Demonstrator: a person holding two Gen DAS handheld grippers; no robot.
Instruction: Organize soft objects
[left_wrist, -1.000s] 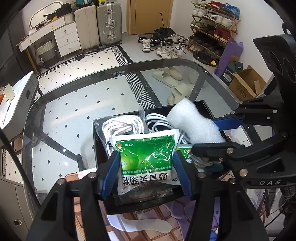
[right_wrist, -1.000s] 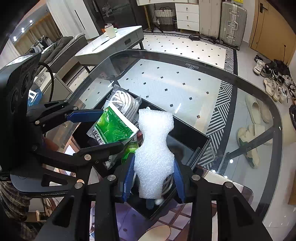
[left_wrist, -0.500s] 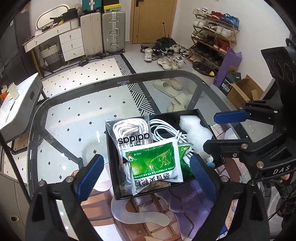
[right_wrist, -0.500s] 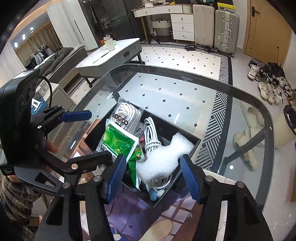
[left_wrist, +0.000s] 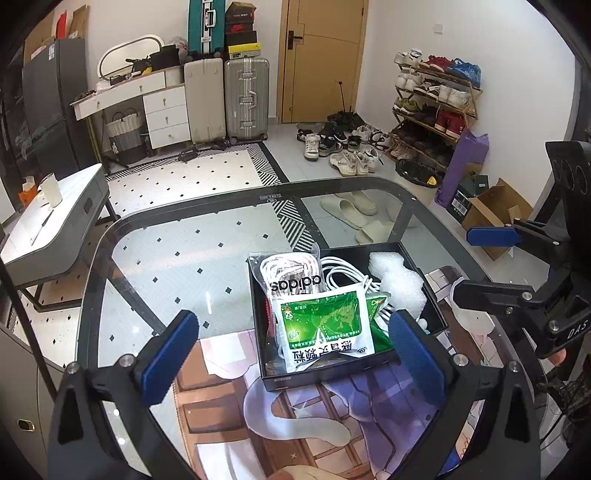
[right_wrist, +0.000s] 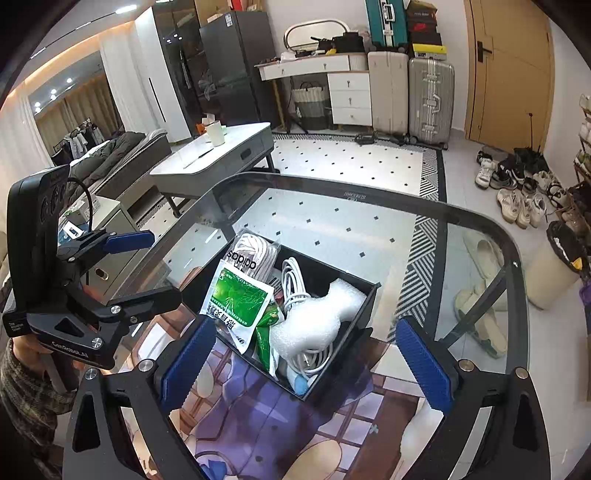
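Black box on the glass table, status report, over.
Left gripper and right gripper open, jaws just opened, nothing between them. Green sachet and white foam lie in the black box. Nothing in the way.

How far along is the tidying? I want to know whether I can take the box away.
It looks nearly done. The green packet, the foam piece, the white cable and the bagged laces all lie in the black box. Nothing is in hand: the left gripper and the right gripper have just been opening, with nothing between their pads. No loose items show on the glass table.
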